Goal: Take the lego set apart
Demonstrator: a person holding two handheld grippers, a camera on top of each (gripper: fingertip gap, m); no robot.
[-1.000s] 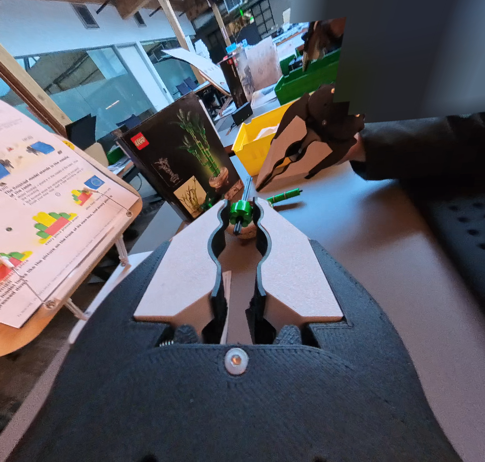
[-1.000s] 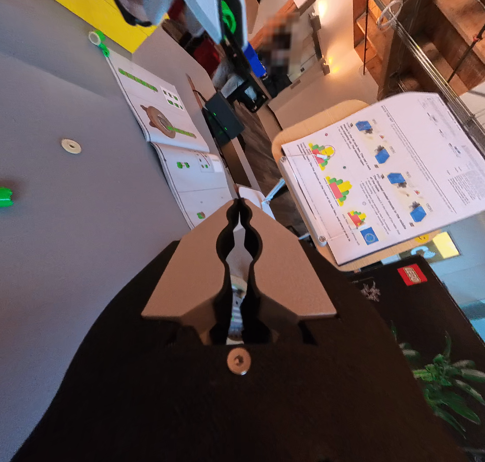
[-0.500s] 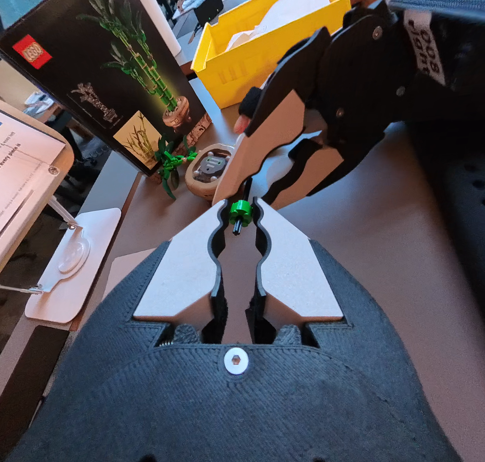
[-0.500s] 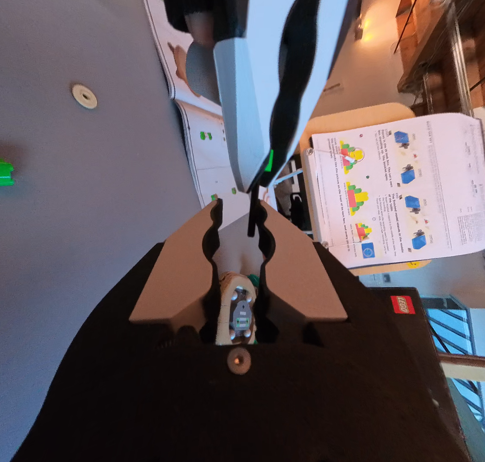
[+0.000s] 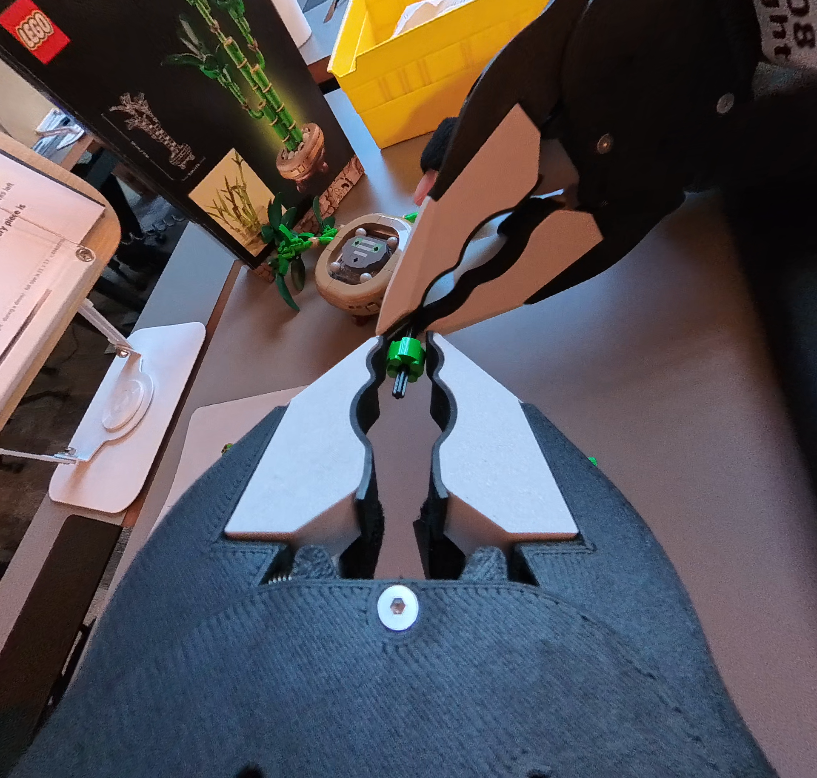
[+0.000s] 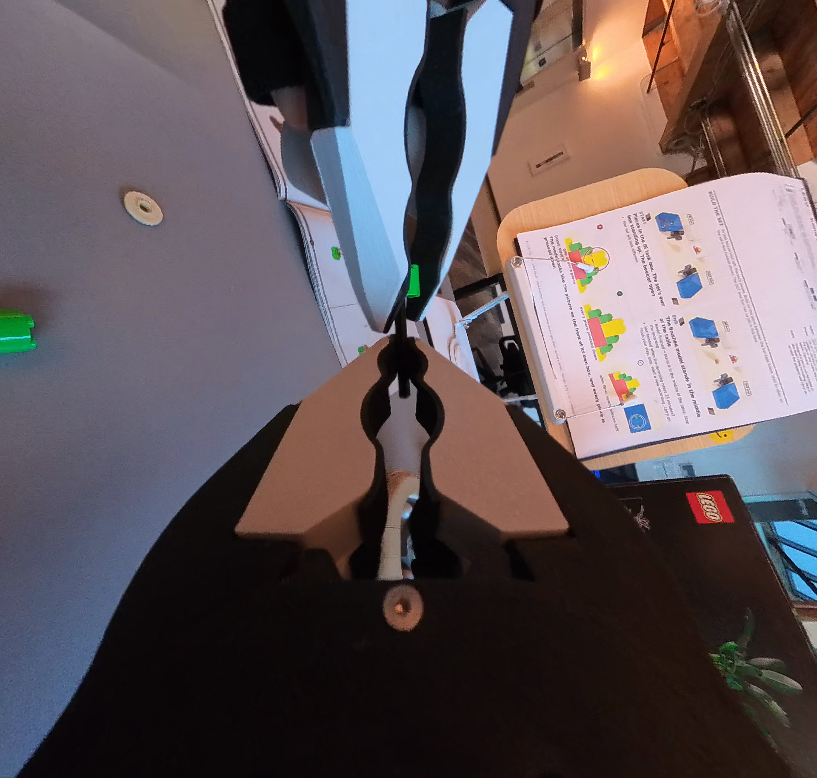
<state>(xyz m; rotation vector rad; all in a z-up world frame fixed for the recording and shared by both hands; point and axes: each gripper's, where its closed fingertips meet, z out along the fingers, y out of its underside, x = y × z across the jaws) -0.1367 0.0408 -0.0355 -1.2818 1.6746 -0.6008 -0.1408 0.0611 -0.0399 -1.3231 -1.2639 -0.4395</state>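
Your left hand-held gripper (image 5: 401, 352) is squeezed on a small green round piece (image 5: 404, 356) with a thin black rod (image 5: 401, 383) going through it, and your right hand-held gripper (image 6: 400, 350) is pinched tight on the other end of that same rod, tip to tip with the left one. Just behind the green round piece, the tan lego pot (image 5: 360, 266) sits on the brown surface (image 5: 619, 403) with green leaves (image 5: 287, 248) beside it. The black lego box (image 5: 177, 93) stands behind the pot, and a yellow bin (image 5: 420, 76) is farther back.
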